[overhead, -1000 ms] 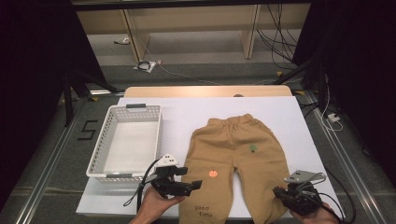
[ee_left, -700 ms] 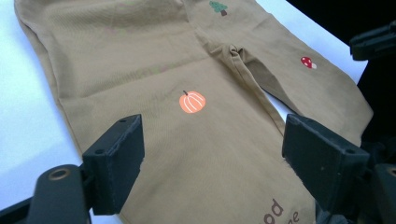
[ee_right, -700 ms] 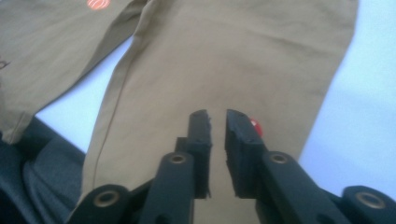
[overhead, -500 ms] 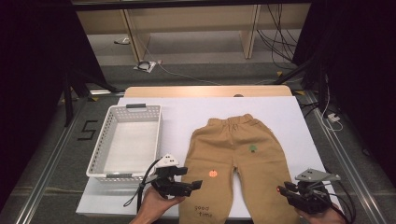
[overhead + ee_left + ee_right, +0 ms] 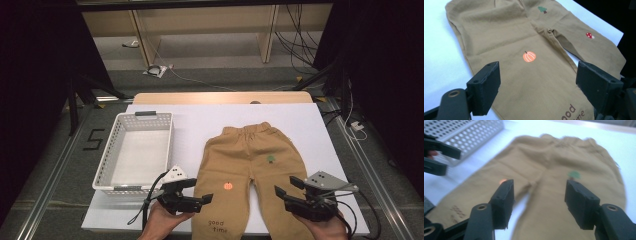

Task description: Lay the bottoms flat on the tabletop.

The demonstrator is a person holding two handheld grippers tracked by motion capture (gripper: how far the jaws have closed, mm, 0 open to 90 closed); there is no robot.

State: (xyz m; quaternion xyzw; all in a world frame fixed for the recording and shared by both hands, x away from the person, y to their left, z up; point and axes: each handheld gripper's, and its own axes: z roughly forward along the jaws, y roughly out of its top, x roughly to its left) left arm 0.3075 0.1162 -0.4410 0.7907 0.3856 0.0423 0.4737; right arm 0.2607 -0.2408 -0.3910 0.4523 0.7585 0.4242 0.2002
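Tan trousers (image 5: 248, 175) flat on white tabletop (image 5: 310, 125), white basket (image 5: 135, 152) just left; left tongs (image 5: 200, 194) spread wide over one leg, right tongs (image 5: 287, 187) just opened, gripping nothing

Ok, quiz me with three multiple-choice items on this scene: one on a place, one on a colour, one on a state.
1. Where does the white basket sit relative to the tan trousers in the high view?
A. to their left
B. to their right
C. on top of them

2. What colour is the pumpkin print on the trousers?
A. blue
B. orange
C. purple

3. How does the right hand-held gripper stand?
A. shut on the basket rim
B. open above a trouser leg, holding nothing
C. shut on the waistband

Answers:
1 A, the basket lies left of the trousers on the white table.
2 B, the left gripper view shows it orange.
3 B, its jaws have just been opening, and the right gripper view shows them apart, nothing between them.
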